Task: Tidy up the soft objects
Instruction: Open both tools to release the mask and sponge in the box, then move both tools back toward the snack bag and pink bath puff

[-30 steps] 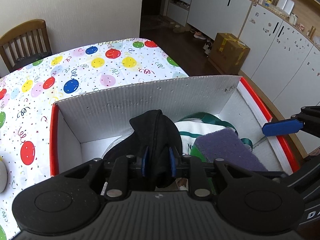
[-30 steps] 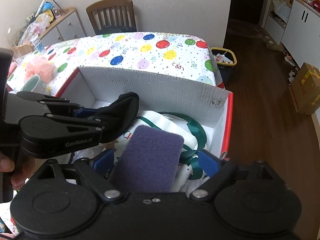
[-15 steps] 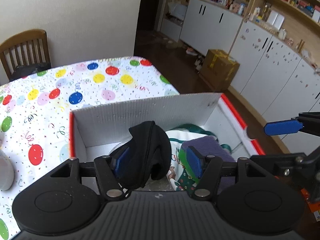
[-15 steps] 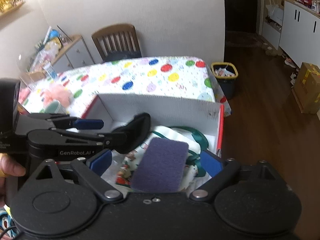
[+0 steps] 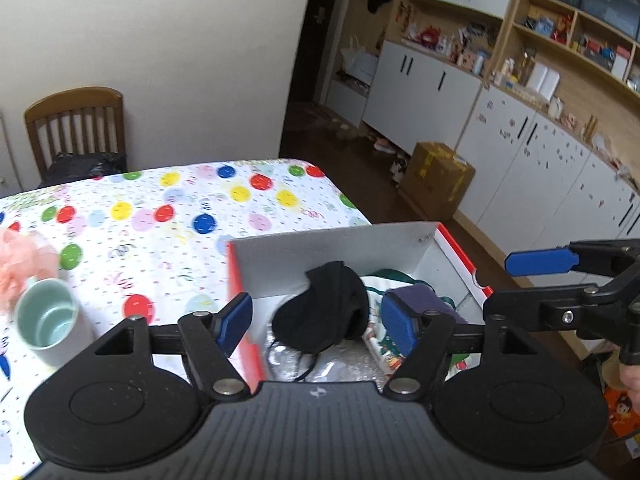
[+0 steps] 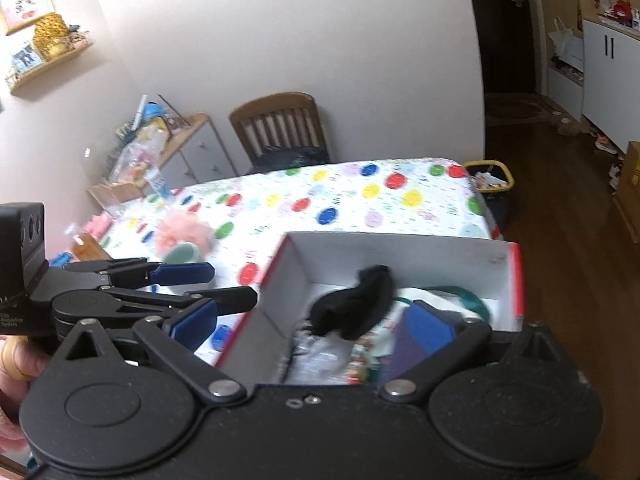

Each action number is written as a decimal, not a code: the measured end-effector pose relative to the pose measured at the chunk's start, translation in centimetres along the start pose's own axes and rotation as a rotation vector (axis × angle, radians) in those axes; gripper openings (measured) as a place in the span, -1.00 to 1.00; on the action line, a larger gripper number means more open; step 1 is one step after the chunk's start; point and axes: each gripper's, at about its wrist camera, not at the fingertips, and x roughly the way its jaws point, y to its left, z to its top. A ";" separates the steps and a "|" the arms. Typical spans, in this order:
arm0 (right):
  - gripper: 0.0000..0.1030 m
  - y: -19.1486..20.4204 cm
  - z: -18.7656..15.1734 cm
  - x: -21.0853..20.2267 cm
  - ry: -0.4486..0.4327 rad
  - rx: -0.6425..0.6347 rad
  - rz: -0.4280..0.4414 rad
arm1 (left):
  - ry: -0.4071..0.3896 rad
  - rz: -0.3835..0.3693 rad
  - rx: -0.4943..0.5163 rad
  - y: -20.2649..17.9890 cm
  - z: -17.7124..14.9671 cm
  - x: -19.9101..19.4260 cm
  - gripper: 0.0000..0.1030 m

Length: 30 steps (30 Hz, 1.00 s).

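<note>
Soft objects in the box (image 5: 332,246): we count one black mask (image 5: 324,312), one purple sponge (image 5: 420,294), one printed bag (image 5: 376,308). Left gripper (image 5: 316,322) and right gripper (image 6: 316,322) both opening, holding nothing.

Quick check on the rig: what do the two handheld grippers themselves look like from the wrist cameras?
Both are matte black plastic. The left gripper has a ribbed body, two round discs, silver pivot rivets on its linkage arms and blue pads on its fingers. The right gripper has the same build and blue pads. Small white lettering on the left gripper's side is unreadable. No cables or sleeves show.
</note>
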 end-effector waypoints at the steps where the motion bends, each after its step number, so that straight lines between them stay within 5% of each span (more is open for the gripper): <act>1: 0.97 0.6 0.0 0.2 -0.004 -0.002 0.008 | -0.008 0.000 -0.008 0.5 -0.1 -0.6 0.43; 21: 0.98 13.1 -0.1 7.1 0.049 -0.034 0.093 | -0.112 0.104 -0.137 13.4 -4.3 -9.7 0.92; 30: 0.98 16.6 1.0 11.3 0.088 -0.038 0.092 | -0.148 0.155 -0.146 18.8 -6.4 -11.6 0.96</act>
